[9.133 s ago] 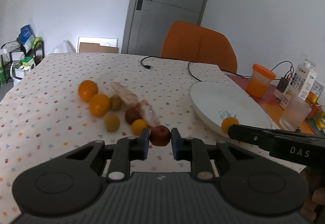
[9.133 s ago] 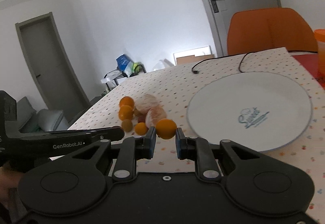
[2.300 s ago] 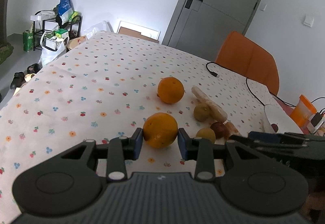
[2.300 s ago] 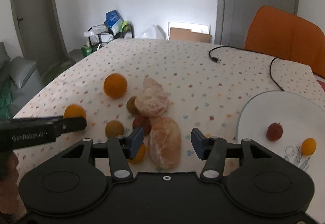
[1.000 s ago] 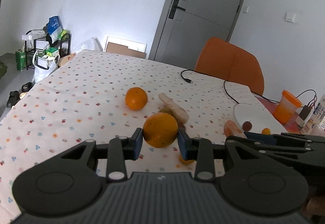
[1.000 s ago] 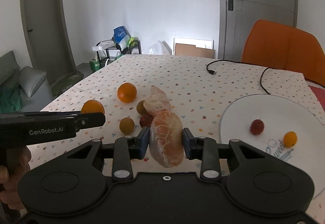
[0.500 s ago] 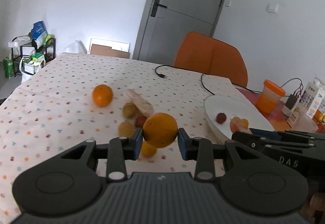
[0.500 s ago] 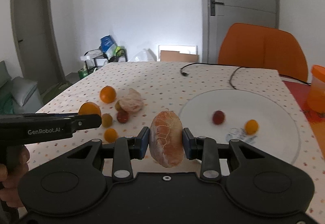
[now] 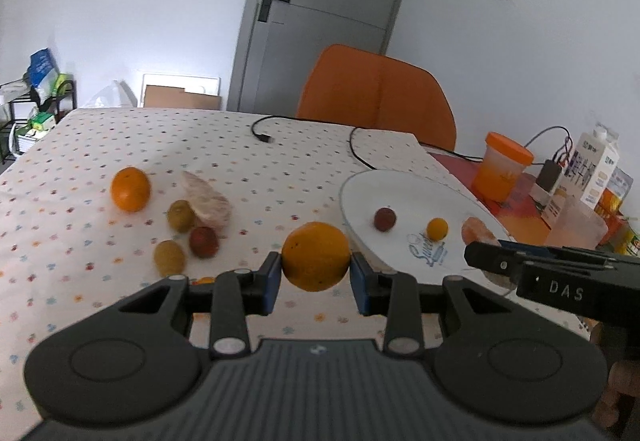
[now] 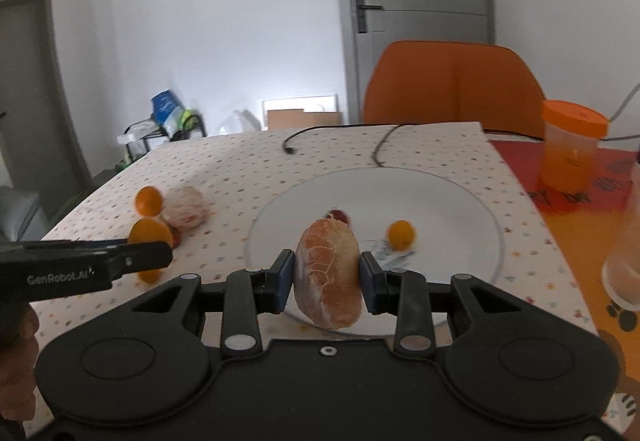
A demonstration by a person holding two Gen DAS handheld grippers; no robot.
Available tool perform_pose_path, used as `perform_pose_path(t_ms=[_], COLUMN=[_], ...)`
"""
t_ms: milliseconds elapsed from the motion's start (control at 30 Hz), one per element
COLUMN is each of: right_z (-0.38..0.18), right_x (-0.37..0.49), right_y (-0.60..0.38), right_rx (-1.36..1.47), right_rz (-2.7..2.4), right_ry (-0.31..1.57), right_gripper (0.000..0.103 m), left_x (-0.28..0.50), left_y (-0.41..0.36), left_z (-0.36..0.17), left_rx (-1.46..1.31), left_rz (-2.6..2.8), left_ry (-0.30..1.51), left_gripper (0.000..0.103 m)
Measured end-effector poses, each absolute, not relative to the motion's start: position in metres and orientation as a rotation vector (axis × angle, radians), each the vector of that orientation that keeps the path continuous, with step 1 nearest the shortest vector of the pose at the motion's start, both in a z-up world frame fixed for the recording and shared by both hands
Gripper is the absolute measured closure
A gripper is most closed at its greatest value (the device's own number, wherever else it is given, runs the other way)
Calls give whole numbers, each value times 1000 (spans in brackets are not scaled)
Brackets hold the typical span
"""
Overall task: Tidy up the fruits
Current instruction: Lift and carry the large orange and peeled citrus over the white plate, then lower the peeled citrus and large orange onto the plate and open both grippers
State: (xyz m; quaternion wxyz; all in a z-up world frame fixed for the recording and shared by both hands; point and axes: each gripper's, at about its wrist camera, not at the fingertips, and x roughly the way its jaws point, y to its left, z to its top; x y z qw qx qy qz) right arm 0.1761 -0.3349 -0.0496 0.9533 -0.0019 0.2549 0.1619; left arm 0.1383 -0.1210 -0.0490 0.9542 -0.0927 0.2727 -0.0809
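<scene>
Left wrist view: the left gripper [image 9: 316, 279] pinches a round orange [image 9: 316, 256] beside the white ceramic plate [image 9: 416, 189], which already holds a small red fruit [image 9: 385, 219] and a tiny orange one [image 9: 437, 228]. The right gripper [image 10: 327, 281] clamps a peeled citrus half [image 10: 329, 273] above the plate. Several fruits [image 9: 130, 188] remain on the dotted tablecloth [image 9: 80, 145].

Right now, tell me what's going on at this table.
A person is sorting fruit onto a white plate with a gripper in each hand. The left gripper is shut on an orange just short of the plate's near rim. The right gripper is shut on a peeled citrus piece over the plate. A small red fruit and a small orange fruit already lie on it; several more wait on the tablecloth.
</scene>
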Motion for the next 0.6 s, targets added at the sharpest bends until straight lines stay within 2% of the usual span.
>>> perform_pose_path(t_ms=[600], right_z=[-53], right_x=[195], right_y=[-379], right_rx=[56], right_rz=[229], right_ry=[488], right_gripper=[70], left_x=[172], left_y=[-175], left_z=[-46], left_rx=[-119], left_rz=[-251], left_ry=[567], left_gripper=[68])
